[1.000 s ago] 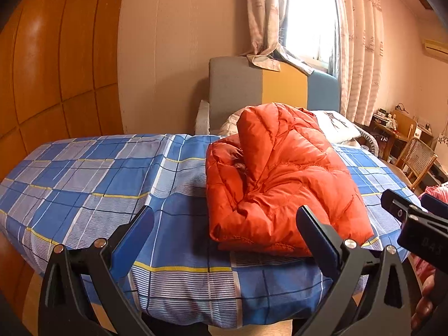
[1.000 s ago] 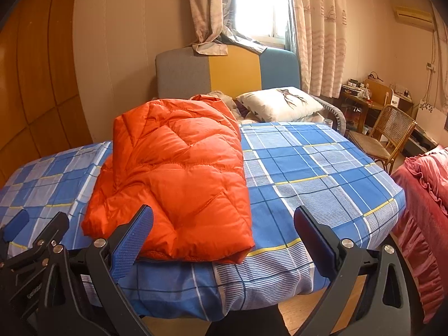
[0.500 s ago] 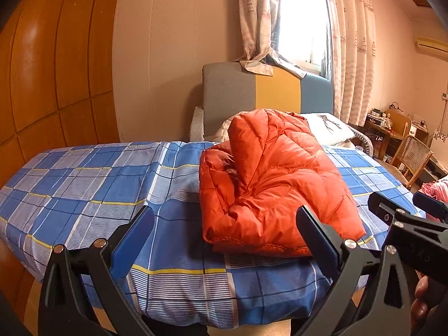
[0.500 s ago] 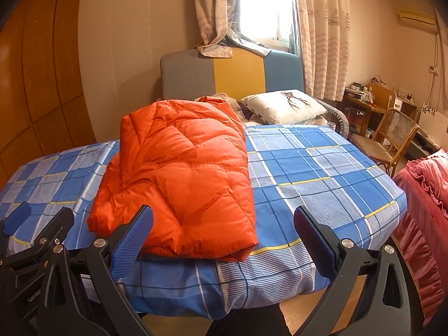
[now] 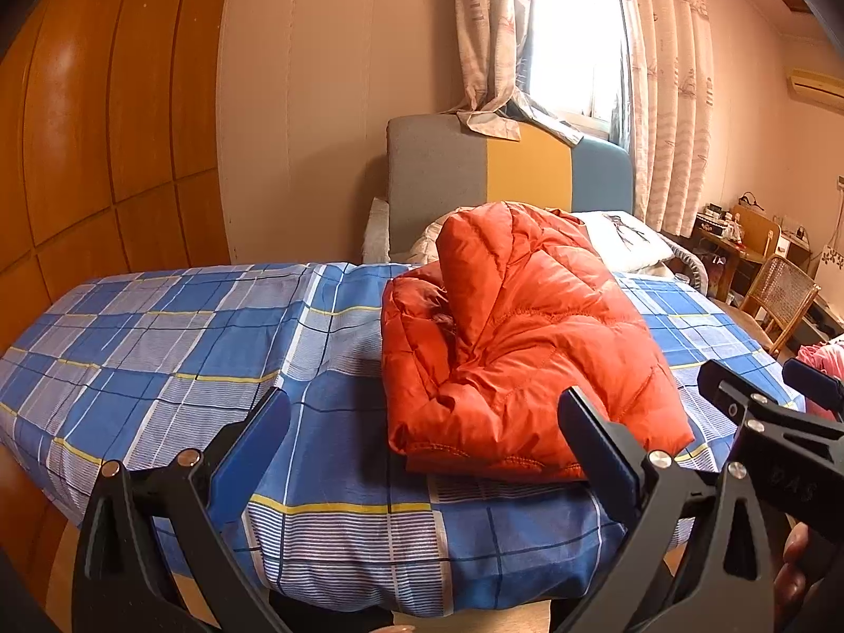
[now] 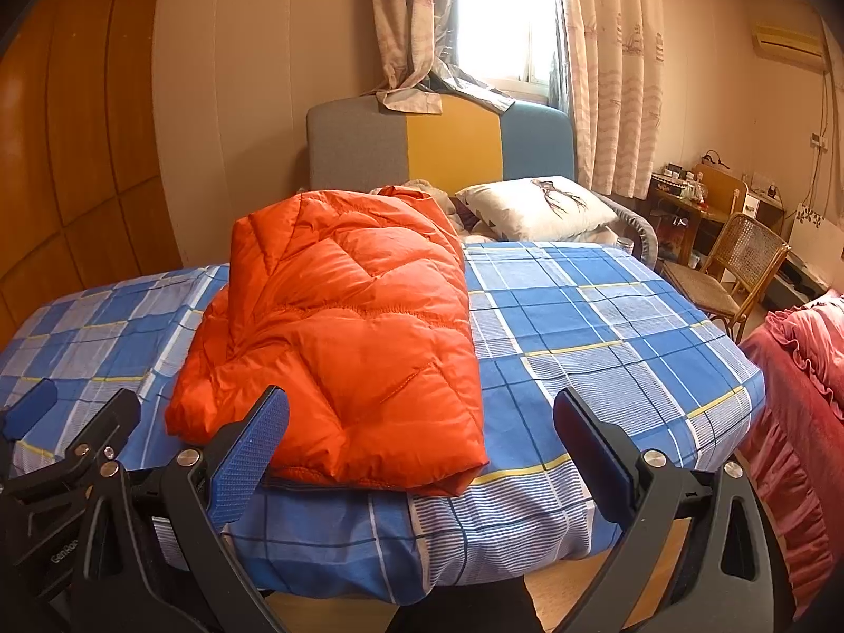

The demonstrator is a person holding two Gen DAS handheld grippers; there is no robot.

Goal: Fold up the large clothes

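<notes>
My left tool (image 5: pixel 422 443) wide apart, empty. My right tool (image 6: pixel 421 440) same, touching nothing. Folded orange jacket (image 6: pixel 343 337) near bed's (image 6: pixel 606 327) front edge.

Bare checked bedspread (image 5: pixel 158 348) left of orange jacket (image 5: pixel 522 348), also right; pillow (image 6: pixel 538 205) crowds far end.

Orange quilted jacket (image 5: pixel 522 348); blue-and-white plaid bedsheet (image 5: pixel 158 348) with yellow lines
</notes>
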